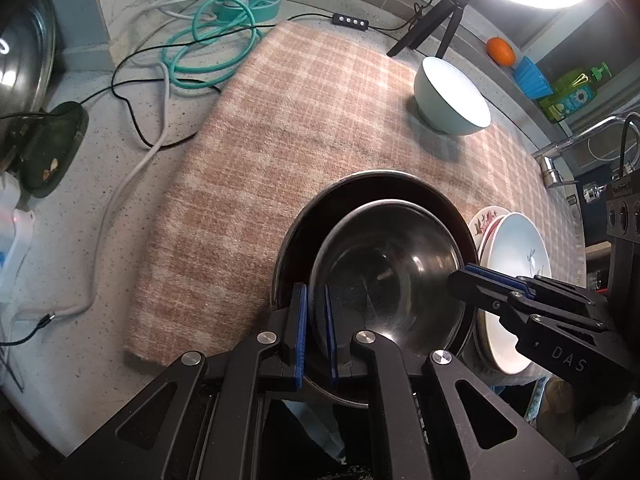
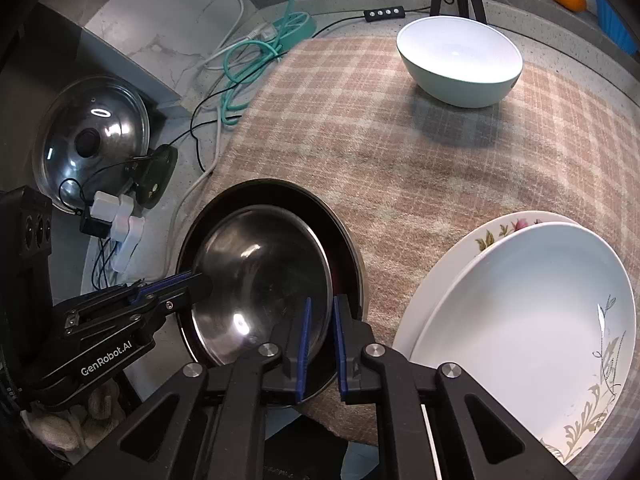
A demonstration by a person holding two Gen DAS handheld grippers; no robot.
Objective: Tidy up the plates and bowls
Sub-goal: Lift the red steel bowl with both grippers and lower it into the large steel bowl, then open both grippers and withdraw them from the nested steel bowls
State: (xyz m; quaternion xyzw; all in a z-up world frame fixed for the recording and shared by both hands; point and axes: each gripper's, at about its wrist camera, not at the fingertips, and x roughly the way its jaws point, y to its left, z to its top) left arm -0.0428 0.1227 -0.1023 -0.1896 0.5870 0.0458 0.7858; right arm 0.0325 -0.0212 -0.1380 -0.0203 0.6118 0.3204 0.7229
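closest in, the left gripper [image 1: 316, 332] has its two blue pads straddling the near rim of the steel bowl [image 1: 384, 276], one pad outside the wall, one inside. a sliver of gap shows beside the rim, so i cannot tell for sure whether it is clamped tight or just closing. the right gripper [image 2: 320, 340] sits the same way over the bowl's opposite edge, fingers either side of the thin lip, and again i cannot tell if it is biting.

the steel bowl rests nested inside a wider dark plate [image 1: 292, 248], at the near edge of the checked cloth [image 1: 280, 128]. it looks light, stiff and slick, so i'd guess the polished wall could slide between flat pads; the rolled rim is the sensible place to pinch, and with two holds opposite each other it should lift level.

just beside it on the right is a stack of white plates [image 2: 532, 312], the top one with a sprig pattern, a floral one underneath. these look heavier and chippable.

farther back on the cloth, well apart, a pale green bowl [image 2: 460, 60] stands upright and alone, likely ceramic too.
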